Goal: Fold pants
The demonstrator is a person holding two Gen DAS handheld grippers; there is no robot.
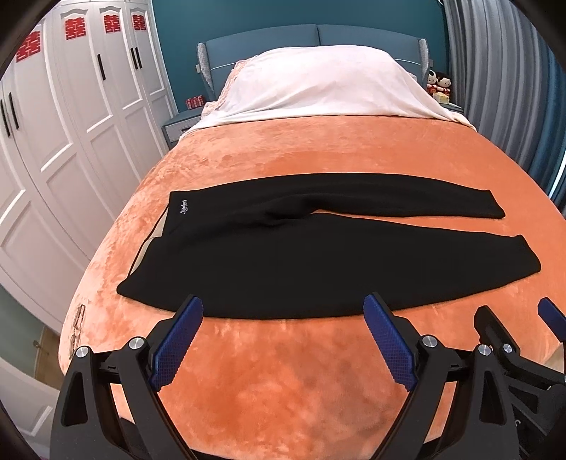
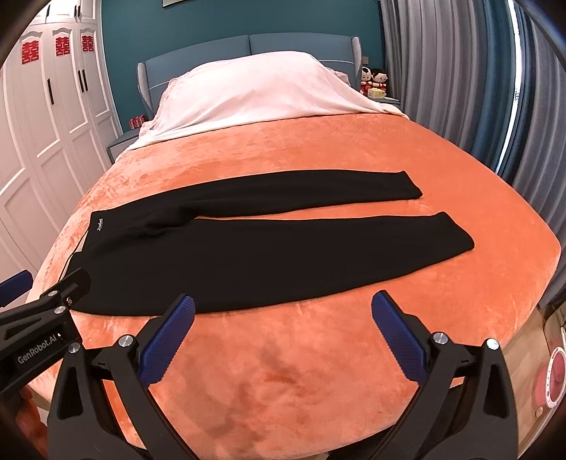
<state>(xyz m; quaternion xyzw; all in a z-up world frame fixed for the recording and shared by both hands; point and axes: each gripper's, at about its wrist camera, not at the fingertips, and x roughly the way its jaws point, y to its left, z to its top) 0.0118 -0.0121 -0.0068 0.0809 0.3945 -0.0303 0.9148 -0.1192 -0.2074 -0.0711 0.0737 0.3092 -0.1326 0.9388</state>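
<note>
Lying flat on bed (image 1: 283, 148): pants (image 1: 283, 254); both grippers wide.

Off to the left of my right claw, the black plastic body of my left gripper (image 2: 35, 339) carries the one line I can read plainly: "GenRobot.AI" in pale letters along its side.

Far ahead and to the left of both claws, the tall white panelled wardrobe doors (image 1: 81, 88) bear red paper double-happiness signs (image 1: 75, 27), the character 囍, one stuck near the top of each door.

Ahead of my left claw, the long black knitted pants (image 1: 283, 254) have a small white embroidered logo (image 1: 184, 207) at the waistband corner; it is too small for me to make out its letters.
</note>
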